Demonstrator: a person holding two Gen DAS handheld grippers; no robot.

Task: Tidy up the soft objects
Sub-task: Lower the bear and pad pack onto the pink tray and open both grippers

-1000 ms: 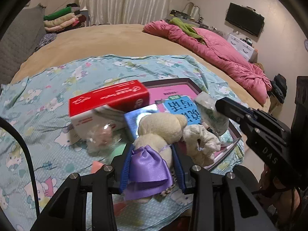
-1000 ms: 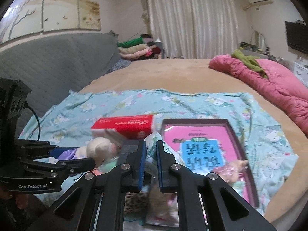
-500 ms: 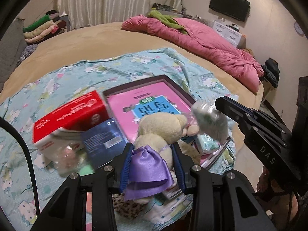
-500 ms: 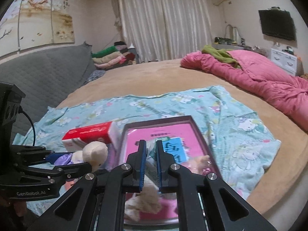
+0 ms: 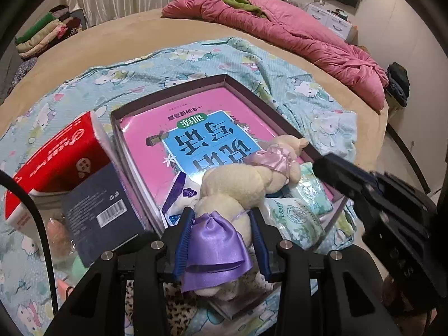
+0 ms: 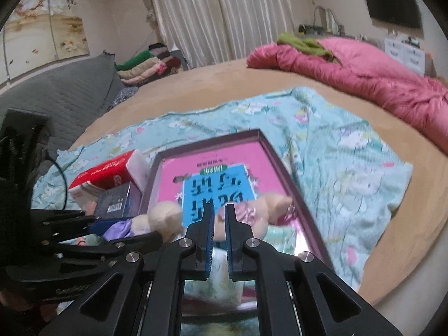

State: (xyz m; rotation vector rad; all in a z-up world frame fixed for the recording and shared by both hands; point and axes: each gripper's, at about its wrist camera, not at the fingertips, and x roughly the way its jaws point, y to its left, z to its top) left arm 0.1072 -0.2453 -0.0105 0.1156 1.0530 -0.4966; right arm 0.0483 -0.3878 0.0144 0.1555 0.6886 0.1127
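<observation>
My left gripper (image 5: 221, 224) is shut on a cream plush bear (image 5: 238, 184) with a purple satin skirt, held over the near end of a shallow dark box (image 5: 240, 88) that holds a pink book (image 5: 196, 128). A second cream plush with a pink bow (image 5: 280, 156) lies in the box beside green tissue packs (image 5: 294, 218). My right gripper (image 6: 219, 224) has its jaws nearly together with a narrow gap; a green tissue pack (image 6: 221, 285) lies below them, and I cannot tell whether they hold it. It shows at the right of the left wrist view (image 5: 316, 165).
A red and white tissue box (image 5: 56, 159) and a dark blue carton (image 5: 103, 210) lie left of the box on a teal cartoon-print sheet (image 5: 322, 103). A pink duvet (image 5: 294, 30) lies at the far right. Folded clothes (image 6: 145, 64) are stacked at the back.
Both grippers moved forward and right over the box. The bear in my left gripper now hangs above the box's near end. The tissue pack at my right gripper has dropped lower.
</observation>
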